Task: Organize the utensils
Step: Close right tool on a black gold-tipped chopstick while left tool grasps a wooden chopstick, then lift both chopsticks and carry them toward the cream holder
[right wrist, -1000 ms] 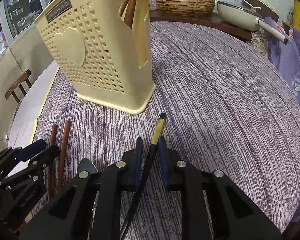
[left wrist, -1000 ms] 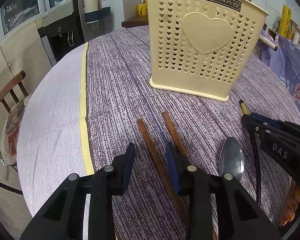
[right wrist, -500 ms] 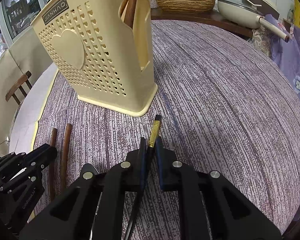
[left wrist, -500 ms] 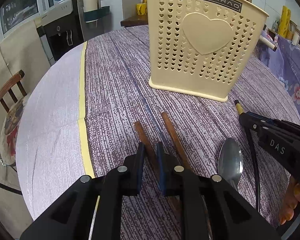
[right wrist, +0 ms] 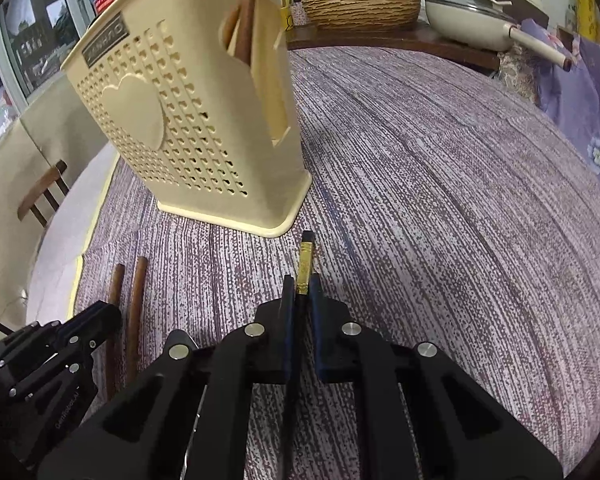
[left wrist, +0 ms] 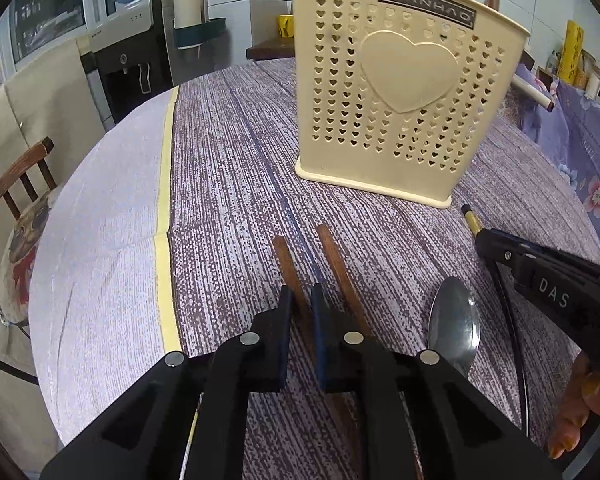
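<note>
A cream plastic utensil holder [left wrist: 404, 96] with heart-shaped holes stands upright on the purple tablecloth; it also shows in the right wrist view [right wrist: 188, 120], with brown utensils standing inside. Two brown wooden chopsticks lie side by side. My left gripper [left wrist: 301, 300] is shut on the left chopstick [left wrist: 286, 260]; the other chopstick [left wrist: 336, 260] lies just right of it. A metal spoon [left wrist: 454, 320] lies further right. My right gripper [right wrist: 301, 286] is shut on a black chopstick with a gold band [right wrist: 305, 266], low over the cloth in front of the holder.
The table [left wrist: 112, 220] is round, its left part in lighter cloth with a yellow strip. A wooden chair [left wrist: 20, 184] stands left of it. A woven basket [right wrist: 360, 8] and a white pan [right wrist: 472, 24] sit on a counter behind.
My left gripper has closed on the left brown chopstick. My right gripper has closed tighter on the black chopstick and moved slightly toward the holder.
</note>
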### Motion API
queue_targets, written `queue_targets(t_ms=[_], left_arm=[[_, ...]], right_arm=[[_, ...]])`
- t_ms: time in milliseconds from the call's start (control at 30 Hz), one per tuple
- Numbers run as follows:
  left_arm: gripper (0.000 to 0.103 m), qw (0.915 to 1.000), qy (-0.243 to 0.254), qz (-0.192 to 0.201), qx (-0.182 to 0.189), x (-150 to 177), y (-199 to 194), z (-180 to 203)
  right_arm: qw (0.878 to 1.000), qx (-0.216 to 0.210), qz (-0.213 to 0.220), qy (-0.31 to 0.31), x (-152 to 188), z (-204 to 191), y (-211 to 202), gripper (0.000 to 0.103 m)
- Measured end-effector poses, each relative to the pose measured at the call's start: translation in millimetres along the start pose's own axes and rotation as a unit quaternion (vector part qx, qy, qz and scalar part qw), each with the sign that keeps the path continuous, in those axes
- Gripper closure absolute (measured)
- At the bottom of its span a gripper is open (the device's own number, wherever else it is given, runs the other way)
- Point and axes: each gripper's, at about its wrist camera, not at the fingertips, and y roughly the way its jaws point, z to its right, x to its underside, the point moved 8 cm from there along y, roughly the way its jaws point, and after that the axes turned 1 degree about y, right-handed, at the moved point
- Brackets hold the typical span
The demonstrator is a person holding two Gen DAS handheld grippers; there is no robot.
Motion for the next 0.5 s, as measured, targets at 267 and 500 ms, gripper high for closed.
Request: queue_targets(t_ms=[267, 500], left_arm=[[0.094, 0.9996, -0.019, 0.012, 0.016, -7, -5, -4], [0.095, 0.9983, -0.029, 0.04, 0.032, -20, -26, -6]], right_arm=[[0.999, -0.042, 0.007, 0.029, -3, 6, -10, 0.095], [0.996, -0.074, 0.049, 0.02, -12, -1, -38, 0.095]])
